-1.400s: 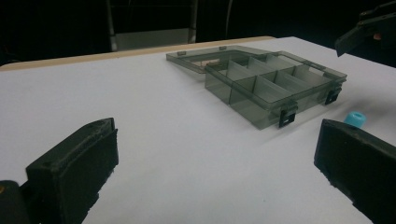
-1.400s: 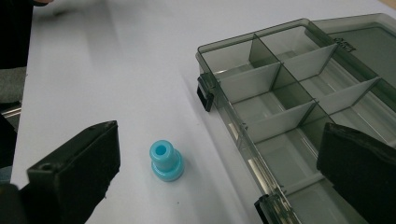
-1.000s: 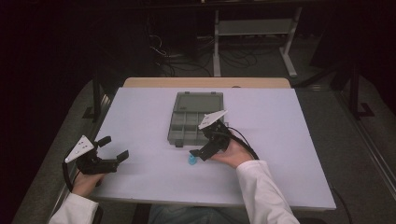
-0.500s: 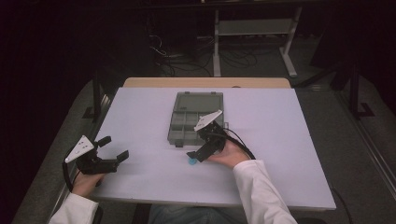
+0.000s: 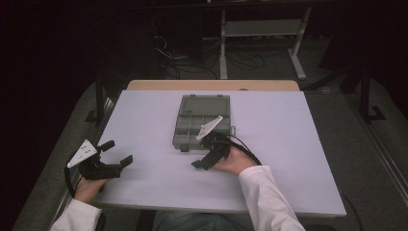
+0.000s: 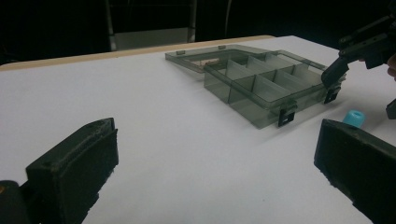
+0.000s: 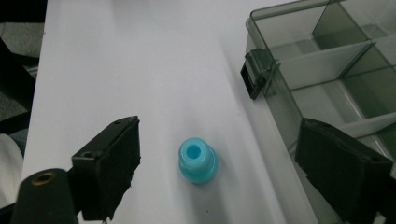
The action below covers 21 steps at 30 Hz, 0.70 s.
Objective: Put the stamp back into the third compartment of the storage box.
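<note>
The left gripper [image 5: 118, 153], black with a grey three-cornered plate on top, sits low near the person's own edge, held by the left hand [image 5: 89, 185] in a white sleeve, jaws spread wide. The right gripper [image 5: 202, 161], of the same build, angles downward from the right hand [image 5: 235, 162], jaws also parted wide.

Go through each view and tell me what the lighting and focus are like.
High view: the table is lit evenly while the room behind is nearly black. Left gripper view: dim and soft, the box slightly hazy. Right gripper view: the blue cap is fairly sharp with a faint shadow, the near black jaws blurred.
</note>
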### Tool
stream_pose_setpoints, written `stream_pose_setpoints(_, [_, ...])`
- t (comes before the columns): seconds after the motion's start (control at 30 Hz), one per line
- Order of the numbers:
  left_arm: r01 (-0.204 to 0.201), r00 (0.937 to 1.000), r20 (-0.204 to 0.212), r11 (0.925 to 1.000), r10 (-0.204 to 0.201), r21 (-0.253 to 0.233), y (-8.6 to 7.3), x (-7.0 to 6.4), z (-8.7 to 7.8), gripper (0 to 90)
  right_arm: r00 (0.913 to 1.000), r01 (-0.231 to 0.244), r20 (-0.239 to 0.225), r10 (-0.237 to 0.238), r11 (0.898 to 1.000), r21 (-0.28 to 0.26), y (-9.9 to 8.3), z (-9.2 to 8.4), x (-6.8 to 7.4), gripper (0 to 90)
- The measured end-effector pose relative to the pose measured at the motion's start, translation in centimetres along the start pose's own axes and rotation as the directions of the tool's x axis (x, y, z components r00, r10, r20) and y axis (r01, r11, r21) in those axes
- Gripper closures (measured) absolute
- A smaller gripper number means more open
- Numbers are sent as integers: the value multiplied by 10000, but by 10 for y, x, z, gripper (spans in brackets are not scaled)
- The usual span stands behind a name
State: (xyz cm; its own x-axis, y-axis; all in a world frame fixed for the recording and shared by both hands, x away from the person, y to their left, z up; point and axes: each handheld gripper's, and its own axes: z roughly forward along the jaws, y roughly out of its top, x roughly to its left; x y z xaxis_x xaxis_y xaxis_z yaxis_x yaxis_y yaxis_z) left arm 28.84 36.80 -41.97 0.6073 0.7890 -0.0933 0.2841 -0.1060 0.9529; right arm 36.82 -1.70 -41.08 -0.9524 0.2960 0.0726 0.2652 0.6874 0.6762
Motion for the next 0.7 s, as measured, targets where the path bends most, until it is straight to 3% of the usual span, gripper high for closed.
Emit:
stream_pose_setpoints(0.3, [-23, 10000, -1, 10000, 23, -8, 0, 0, 0, 0, 9992, 389, -134, -383, 9982, 452, 0, 5, 3, 367])
stream_pose_setpoints(0.7, [-35, 10000, -1, 10000, 35, 17, 0, 0, 0, 0, 9988, 436, -251, -414, 9945, 955, -1, 11, 4, 626])
